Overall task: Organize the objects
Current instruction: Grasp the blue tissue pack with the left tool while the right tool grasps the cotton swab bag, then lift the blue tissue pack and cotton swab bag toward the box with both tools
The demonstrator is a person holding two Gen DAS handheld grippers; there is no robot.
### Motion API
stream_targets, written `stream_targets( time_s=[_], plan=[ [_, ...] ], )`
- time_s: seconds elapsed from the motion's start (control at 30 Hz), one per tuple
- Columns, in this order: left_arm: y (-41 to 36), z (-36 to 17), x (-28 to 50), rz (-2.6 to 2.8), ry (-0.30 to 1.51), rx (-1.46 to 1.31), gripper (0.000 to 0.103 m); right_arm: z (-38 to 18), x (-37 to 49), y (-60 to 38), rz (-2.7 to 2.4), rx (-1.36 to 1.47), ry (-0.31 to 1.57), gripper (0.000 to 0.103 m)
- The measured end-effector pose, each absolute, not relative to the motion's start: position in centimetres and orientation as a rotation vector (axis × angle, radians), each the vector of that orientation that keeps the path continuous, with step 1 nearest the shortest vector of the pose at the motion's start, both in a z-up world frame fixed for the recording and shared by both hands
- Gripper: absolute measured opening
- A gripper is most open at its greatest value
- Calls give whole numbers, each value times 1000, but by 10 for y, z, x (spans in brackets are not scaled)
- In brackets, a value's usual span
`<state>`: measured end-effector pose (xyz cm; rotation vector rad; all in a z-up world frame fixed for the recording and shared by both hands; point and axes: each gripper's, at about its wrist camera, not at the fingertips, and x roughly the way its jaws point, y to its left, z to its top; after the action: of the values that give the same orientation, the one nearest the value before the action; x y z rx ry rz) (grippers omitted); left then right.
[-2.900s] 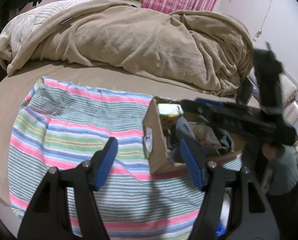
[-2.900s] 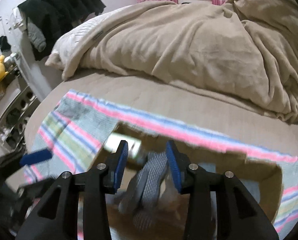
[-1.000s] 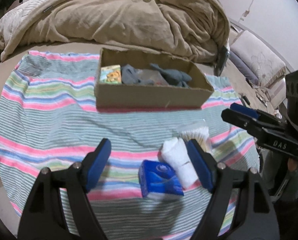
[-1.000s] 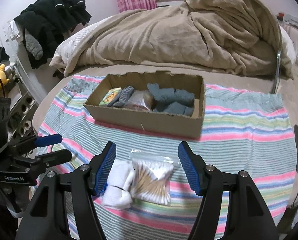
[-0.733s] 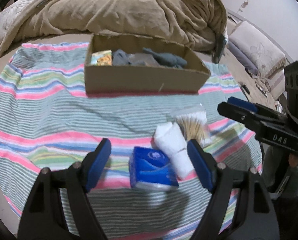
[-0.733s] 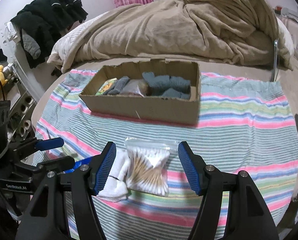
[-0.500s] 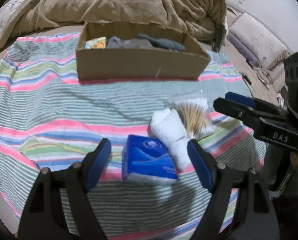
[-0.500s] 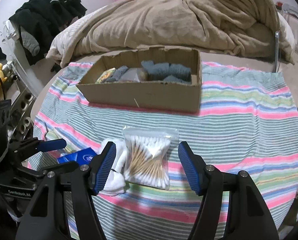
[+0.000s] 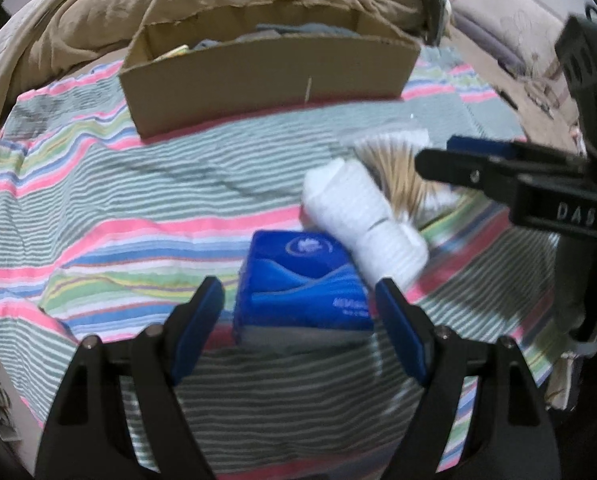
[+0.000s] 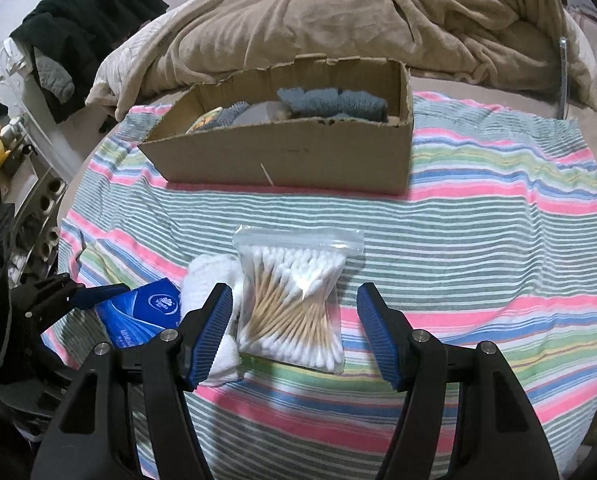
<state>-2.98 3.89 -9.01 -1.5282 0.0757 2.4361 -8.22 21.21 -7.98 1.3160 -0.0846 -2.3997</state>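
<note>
A blue tissue pack (image 9: pixel 302 280) lies on the striped blanket between the open fingers of my left gripper (image 9: pixel 300 320). A rolled white sock (image 9: pixel 362 212) lies beside it, touching it. A clear bag of cotton swabs (image 10: pixel 294 300) lies between the open fingers of my right gripper (image 10: pixel 296 334). The tissue pack (image 10: pixel 142 316) and the sock (image 10: pixel 210 280) also show at the left in the right wrist view. A cardboard box (image 10: pixel 290 156) with grey socks and a small packet stands farther back; in the left wrist view the box (image 9: pixel 266 76) is at the top.
The striped blanket (image 10: pixel 478 240) covers the bed. A rumpled tan duvet (image 10: pixel 338 12) lies behind the box. Dark clothes (image 10: pixel 78 32) hang at the far left. The right gripper's body (image 9: pixel 538 188) crosses the right of the left wrist view.
Both grippers have moved down and closer to the items in front of the box. The tissue pack now sits between the left fingers, the swab bag between the right fingers.
</note>
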Motion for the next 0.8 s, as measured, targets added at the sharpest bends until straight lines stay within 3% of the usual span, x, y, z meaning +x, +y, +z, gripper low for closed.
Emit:
stream_targets(
  time_s=[0.2, 0.33, 0.37, 0.43, 0.5, 0.8],
  plan=[
    [36, -90, -29, 2458, 52, -1493, 76, -93, -88, 207, -2378, 1365, -77, 68],
    [30, -89, -30, 2471, 20, -1480, 59, -101, -90, 203, -2360, 1392, -71, 68],
    [29, -89, -31, 2473, 17, -1478, 59, -103, -90, 202, -2357, 1396, -69, 66],
    [29, -89, -31, 2472, 10, -1468, 57, -105, -91, 200, -2354, 1401, -63, 52],
    [27, -89, -30, 2474, 3, -1460, 56, -105, -90, 199, -2346, 1395, -62, 47],
    [18, -75, -28, 2505, -45, -1408, 52, -90, -85, 200, -2371, 1340, -33, 41]
  ],
)
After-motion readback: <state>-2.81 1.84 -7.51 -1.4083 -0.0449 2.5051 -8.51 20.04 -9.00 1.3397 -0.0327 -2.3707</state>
